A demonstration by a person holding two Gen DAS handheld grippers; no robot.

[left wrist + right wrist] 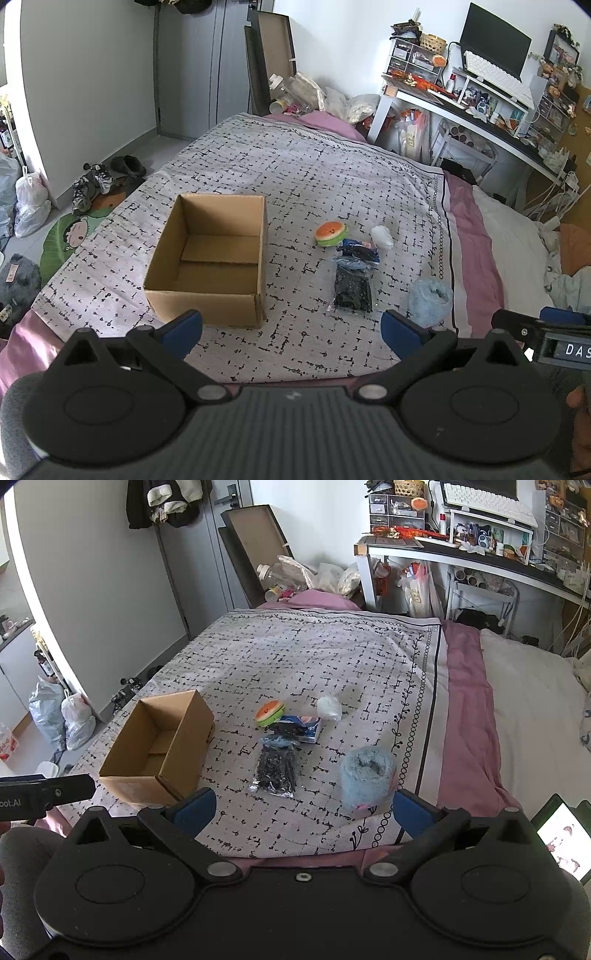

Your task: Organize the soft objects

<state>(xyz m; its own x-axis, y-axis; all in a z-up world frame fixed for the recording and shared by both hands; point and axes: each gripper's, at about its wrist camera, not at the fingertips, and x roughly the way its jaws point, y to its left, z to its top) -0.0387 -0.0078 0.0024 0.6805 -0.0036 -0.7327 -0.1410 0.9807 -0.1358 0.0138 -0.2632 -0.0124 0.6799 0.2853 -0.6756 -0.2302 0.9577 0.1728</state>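
An open, empty cardboard box (207, 262) (159, 746) stands on the patterned bedspread. To its right lie an orange-and-green burger plush (331, 233) (270, 712), a white soft lump (382, 236) (329, 708), a blue-and-dark packet (360, 251) (299, 728), a clear bag of black material (352, 288) (275, 771) and a fluffy light-blue roll (430, 301) (365, 777). My left gripper (291, 332) is open and empty, above the near edge of the bed, in front of the box. My right gripper (303, 810) is open and empty, just short of the blue roll.
The bedspread (295, 166) covers a pink sheet (465, 701); a white pillow (535, 709) lies at right. A cluttered desk (480, 107) stands beyond. Shoes and bags (92, 184) are on the floor at left. A phone screen (565, 838) shows at lower right.
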